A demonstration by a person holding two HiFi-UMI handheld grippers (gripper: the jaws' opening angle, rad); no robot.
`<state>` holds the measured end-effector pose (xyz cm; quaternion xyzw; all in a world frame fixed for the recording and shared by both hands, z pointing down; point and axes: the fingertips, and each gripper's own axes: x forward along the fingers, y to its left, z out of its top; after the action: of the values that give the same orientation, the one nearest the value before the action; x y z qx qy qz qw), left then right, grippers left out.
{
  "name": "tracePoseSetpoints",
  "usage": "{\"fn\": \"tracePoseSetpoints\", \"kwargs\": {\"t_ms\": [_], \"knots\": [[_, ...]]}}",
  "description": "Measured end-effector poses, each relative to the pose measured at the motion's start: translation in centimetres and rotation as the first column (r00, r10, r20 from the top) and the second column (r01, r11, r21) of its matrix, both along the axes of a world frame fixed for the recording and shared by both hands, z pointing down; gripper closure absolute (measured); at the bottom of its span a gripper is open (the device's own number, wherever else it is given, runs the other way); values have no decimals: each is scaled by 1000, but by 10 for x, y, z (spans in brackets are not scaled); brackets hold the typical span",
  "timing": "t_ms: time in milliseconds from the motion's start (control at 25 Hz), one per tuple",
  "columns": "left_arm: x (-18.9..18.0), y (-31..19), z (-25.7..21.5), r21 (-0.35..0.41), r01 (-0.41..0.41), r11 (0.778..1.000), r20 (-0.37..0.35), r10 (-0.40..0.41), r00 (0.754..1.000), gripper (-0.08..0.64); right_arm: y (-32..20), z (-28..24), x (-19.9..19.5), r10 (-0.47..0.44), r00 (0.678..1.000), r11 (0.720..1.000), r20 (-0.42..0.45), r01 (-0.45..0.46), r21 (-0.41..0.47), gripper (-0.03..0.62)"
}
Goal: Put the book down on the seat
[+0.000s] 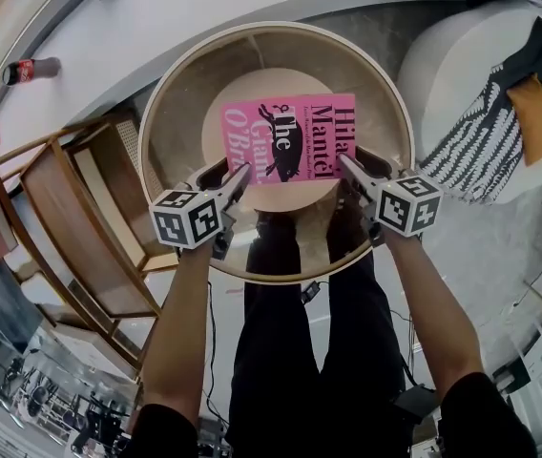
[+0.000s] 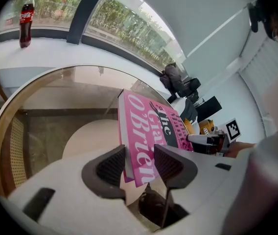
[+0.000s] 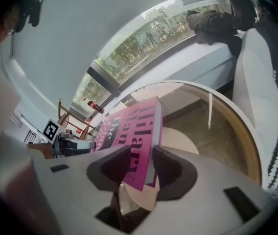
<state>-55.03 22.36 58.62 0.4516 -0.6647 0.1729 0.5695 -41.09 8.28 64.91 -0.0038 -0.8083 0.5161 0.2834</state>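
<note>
Head view: I am holding one pink book [image 1: 290, 136] over the middle of one round seat [image 1: 171, 93], which has a wooden rim and a pale round centre. I hold two tools. My left gripper [image 1: 236, 175] takes the book's near left corner and my right gripper [image 1: 349, 165] takes its near right corner. The cover faces up, and its large print runs sideways from where I look. Each tool carries one marker cube [image 1: 187, 219], so I count two. My two forearms reach down to them.

In the left gripper view my two fingers [image 2: 110, 168] are closed on the book's corner, one against the page side and one on the cover. The book slopes up and away from them, clear of the pale centre beneath it. In the right gripper view the other two fingers [image 3: 168, 170] clamp the opposite corner in the same way, one on each face.

One cola bottle [image 1: 28, 70] with a red label stands alone on the white window ledge [image 1: 204, 17], well apart from the seat. Wooden chair frames [image 1: 71, 198] stand to the left of the seat. I cannot count them surely. To the right, one black-and-white striped cloth [image 1: 486, 132] lies over a pale rounded piece of furniture.
</note>
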Motion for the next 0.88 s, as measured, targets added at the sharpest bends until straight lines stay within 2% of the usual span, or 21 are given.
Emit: {"fn": "tracePoseSetpoints", "kwargs": {"t_ms": [200, 400, 680, 880], "knots": [[0, 0, -2, -4, 10, 1000, 3, -10, 1000, 367, 0, -1, 0, 31, 999, 1000, -17, -31, 1, 437], [-1, 1, -3, -24, 8, 1000, 16, -7, 1000, 377, 2, -1, 0, 17, 1000, 1000, -19, -17, 12, 442], [7, -2, -12, 14, 41, 999, 6, -41, 999, 380, -6, -15, 7, 75, 997, 997, -6, -75, 27, 445], [13, -7, -28, 38, 28, 999, 30, -29, 999, 380, -11, -31, 13, 83, 996, 996, 12, -83, 39, 446]]}}
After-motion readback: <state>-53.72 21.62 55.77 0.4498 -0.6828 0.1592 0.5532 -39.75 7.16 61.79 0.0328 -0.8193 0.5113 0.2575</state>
